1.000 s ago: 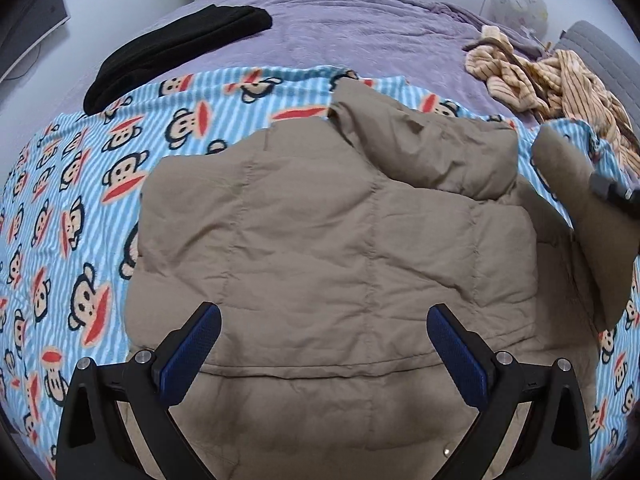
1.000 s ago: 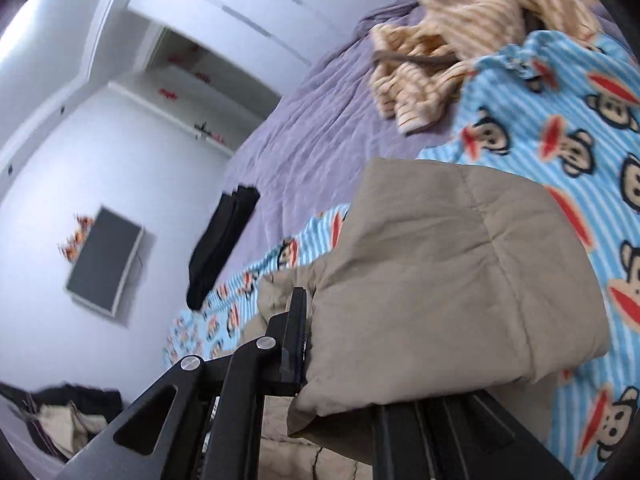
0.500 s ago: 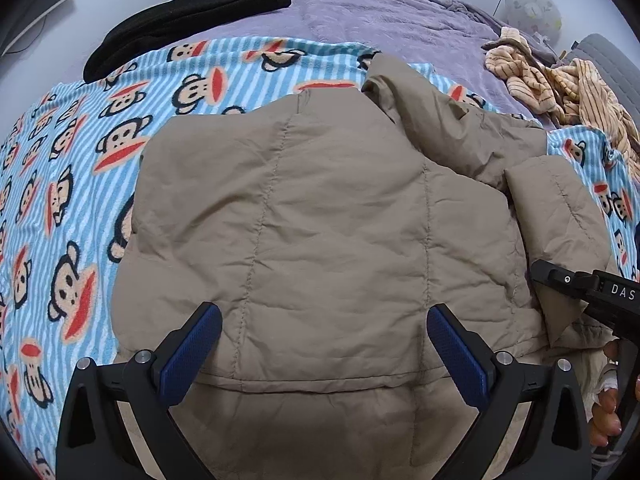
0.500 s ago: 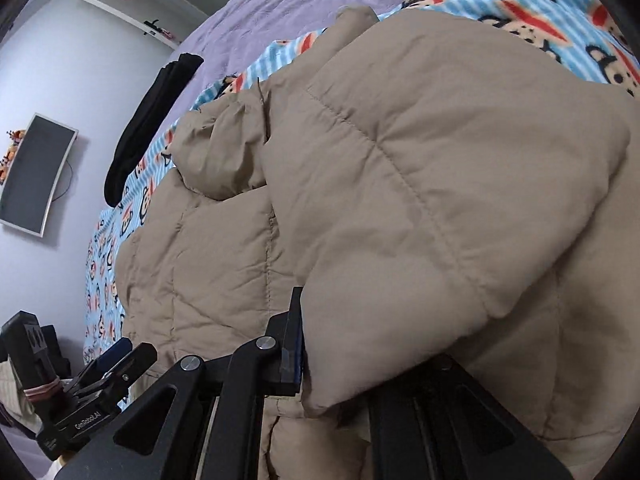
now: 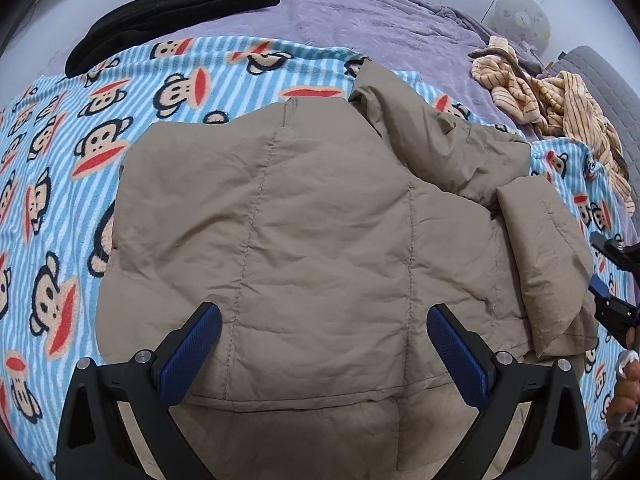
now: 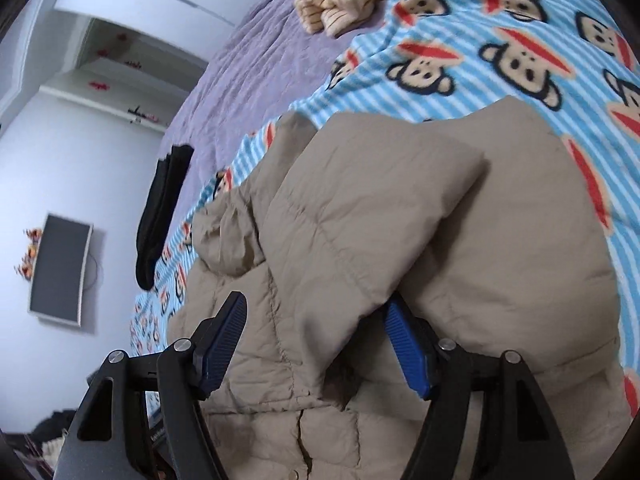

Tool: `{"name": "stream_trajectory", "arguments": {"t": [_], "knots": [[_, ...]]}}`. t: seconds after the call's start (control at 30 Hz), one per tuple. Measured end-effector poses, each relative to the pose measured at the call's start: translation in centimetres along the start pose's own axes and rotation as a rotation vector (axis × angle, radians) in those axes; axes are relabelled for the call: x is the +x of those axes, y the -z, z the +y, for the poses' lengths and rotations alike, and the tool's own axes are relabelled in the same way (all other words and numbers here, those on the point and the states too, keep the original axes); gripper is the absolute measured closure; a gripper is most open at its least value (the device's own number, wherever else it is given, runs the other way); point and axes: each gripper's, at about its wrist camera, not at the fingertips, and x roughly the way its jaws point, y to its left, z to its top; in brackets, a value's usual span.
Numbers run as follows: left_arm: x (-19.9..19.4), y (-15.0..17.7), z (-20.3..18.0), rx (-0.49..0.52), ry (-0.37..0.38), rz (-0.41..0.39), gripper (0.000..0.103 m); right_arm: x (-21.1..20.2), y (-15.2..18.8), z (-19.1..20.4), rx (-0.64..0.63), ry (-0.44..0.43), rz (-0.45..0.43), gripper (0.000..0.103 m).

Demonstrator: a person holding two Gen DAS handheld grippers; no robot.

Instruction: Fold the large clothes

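Now that our right hand-held gripper (image 6: 316, 344) has just been opening, jaws wide with the folded-in sleeve (image 6: 360, 216) lying loose between them, we judge the sleeve fold laid. Our left hand-held gripper (image 5: 324, 350) hovers wide and empty above the jacket (image 5: 320, 240) on the bed. Next: grasp the hem just below it.

I saw a plain khaki-tan quilted jacket (image 5: 320, 240) on a blue-and-white striped blanket (image 5: 60, 184) printed with red-mouthed monkey faces, a lilac bedspread (image 5: 352, 16) beyond it carrying a black garment (image 5: 168, 12) near its far-left corner and a cream-and-brown striped garment (image 5: 552, 100) by its right edge.
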Motion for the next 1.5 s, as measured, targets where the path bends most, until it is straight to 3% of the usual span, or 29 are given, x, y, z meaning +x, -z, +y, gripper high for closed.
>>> {"name": "stream_trajectory", "arguments": {"t": [0.03, 0.1, 0.13, 0.23, 0.33, 0.47, 0.6, 0.77, 1.0, 1.07, 1.13, 1.17, 1.2, 1.23, 1.27, 1.43, 1.5], "knots": [[-0.1, -0.2, 0.2, -0.002, 0.016, -0.002, 0.000, 0.0, -0.6, -0.3, 0.035, -0.011, -0.019, 0.039], [-0.5, -0.5, 0.6, -0.008, 0.049, -0.010, 0.000, 0.4, -1.6, 0.0, 0.043, -0.007, -0.029, 0.086], [-0.8, -0.7, 0.9, -0.015, 0.071, -0.017, 0.000, 0.8, -1.8, 0.8, 0.014, -0.006, -0.030, 0.091], [-1.5, -1.3, 2.0, -0.039, 0.138, -0.030, 0.000, 2.4, -0.9, 5.5, -0.191, -0.026, -0.003, 0.093], [-1.6, -1.8, 3.3, -0.086, 0.187, -0.023, 0.000, 4.3, 2.4, 10.3, -0.428, -0.025, 0.066, 0.093], [-1.3, -2.0, 4.3, -0.148, 0.257, -0.006, 0.000, 7.1, 7.4, 12.4, -0.571, -0.014, 0.188, 0.093], [-1.1, -2.0, 3.7, -0.161, 0.329, 0.007, 0.000, 9.1, 11.0, 12.1, -0.648, 0.033, 0.294, 0.093], [-0.3, -2.5, 1.3, -0.117, 0.425, 0.049, 0.000, 10.4, 12.9, 10.9, -0.634, 0.071, 0.374, 0.092], [2.3, -3.9, -1.7, -0.074, 0.385, 0.080, 0.001, 7.7, 11.6, 8.7, -0.558, 0.072, 0.353, 0.092], [2.6, -4.7, -2.9, -0.046, 0.352, 0.064, 0.011, 6.7, 10.9, 7.6, -0.540, 0.093, 0.348, 0.091], [3.2, -5.3, -4.1, -0.019, 0.334, 0.078, 0.044, 5.7, 10.4, 6.0, -0.519, 0.120, 0.341, 0.088], [3.6, -5.5, -4.5, -0.011, 0.324, 0.093, 0.056, 5.2, 10.2, 5.2, -0.503, 0.138, 0.336, 0.080], [4.0, -5.7, -4.8, -0.007, 0.315, 0.109, 0.077, 4.8, 10.0, 4.5, -0.487, 0.154, 0.331, 0.066], [4.2, -5.7, -4.9, -0.007, 0.315, 0.122, 0.083, 4.2, 9.7, 3.7, -0.467, 0.169, 0.323, 0.058], [4.2, -5.7, -4.8, -0.012, 0.319, 0.119, 0.083, 3.6, 9.3, 3.0, -0.444, 0.172, 0.311, 0.046], [3.2, -5.1, -3.6, -0.035, 0.332, 0.086, 0.089, 0.3, 7.0, -1.2, -0.280, 0.158, 0.244, 0.045], [2.7, -4.8, -3.3, -0.034, 0.321, 0.079, 0.091, -1.1, 5.6, -4.0, -0.140, 0.134, 0.186, 0.044]]}}
